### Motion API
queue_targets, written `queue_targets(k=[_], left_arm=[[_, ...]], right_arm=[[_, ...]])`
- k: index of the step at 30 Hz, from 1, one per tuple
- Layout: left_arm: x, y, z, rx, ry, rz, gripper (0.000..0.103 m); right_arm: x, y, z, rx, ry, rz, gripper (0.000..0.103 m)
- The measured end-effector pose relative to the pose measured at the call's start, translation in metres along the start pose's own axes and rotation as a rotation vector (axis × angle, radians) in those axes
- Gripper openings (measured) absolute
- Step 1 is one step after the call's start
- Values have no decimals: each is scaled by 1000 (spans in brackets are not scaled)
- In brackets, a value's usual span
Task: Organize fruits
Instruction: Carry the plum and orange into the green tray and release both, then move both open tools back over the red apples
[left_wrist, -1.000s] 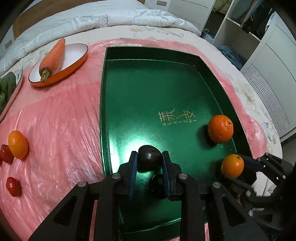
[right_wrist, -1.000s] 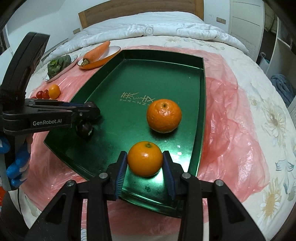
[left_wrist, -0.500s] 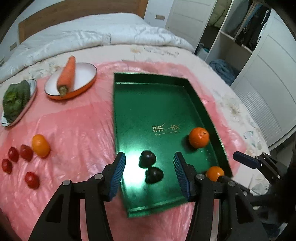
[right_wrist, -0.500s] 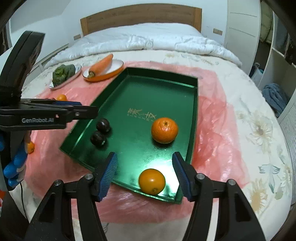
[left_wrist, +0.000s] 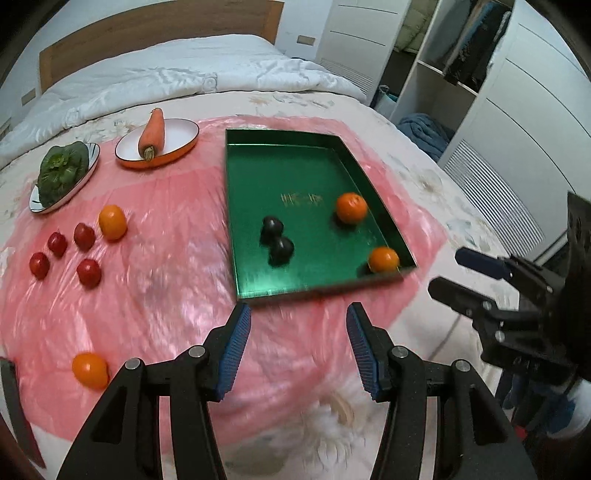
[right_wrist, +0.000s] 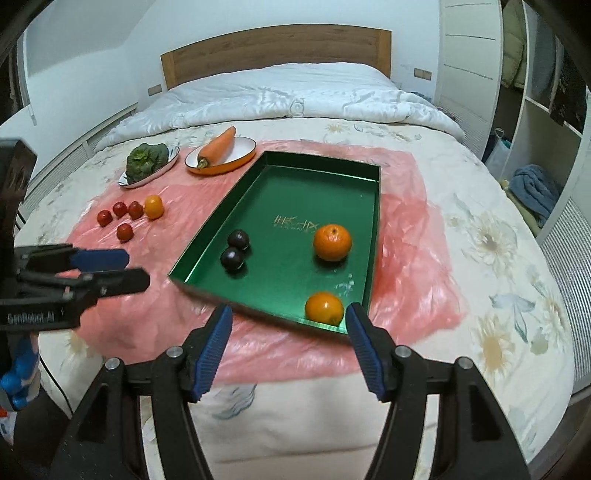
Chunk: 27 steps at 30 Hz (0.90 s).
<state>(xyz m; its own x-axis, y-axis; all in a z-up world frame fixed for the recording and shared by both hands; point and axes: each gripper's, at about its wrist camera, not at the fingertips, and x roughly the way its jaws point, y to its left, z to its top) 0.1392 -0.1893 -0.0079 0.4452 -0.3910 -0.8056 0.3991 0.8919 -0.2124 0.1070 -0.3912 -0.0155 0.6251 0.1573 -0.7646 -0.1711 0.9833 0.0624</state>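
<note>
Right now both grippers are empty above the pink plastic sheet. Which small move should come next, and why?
Probably swing the left gripper left toward the small orange fruit lying alone on the pink plastic sheet. Two oranges and two dark plums already lie in the green metal tray, both grippers' jaws stand open with nothing between them, and this fruit looks nearest to the left one.

Two wrist fisheyes, angled down from the bed's foot, both on the green tray (left_wrist: 384, 221).
</note>
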Motion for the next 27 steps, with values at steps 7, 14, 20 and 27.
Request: queue_targets(k=[7,14,20,27], left_arm=[[-25,-1,-31,21,-11,1,48],[-47,20,-61,18,-15,27,48],[-66,55,-81,-6,-34,83,48],[-81,109,-97,-96,-48,134,48]], right_arm=[[-18,18,-21,-3,11,27,103],[-23,51,-38,-31,32,85,103],[-16,90,-42,-83,49,164,103],[0,129,-39,-128,73,257,103]])
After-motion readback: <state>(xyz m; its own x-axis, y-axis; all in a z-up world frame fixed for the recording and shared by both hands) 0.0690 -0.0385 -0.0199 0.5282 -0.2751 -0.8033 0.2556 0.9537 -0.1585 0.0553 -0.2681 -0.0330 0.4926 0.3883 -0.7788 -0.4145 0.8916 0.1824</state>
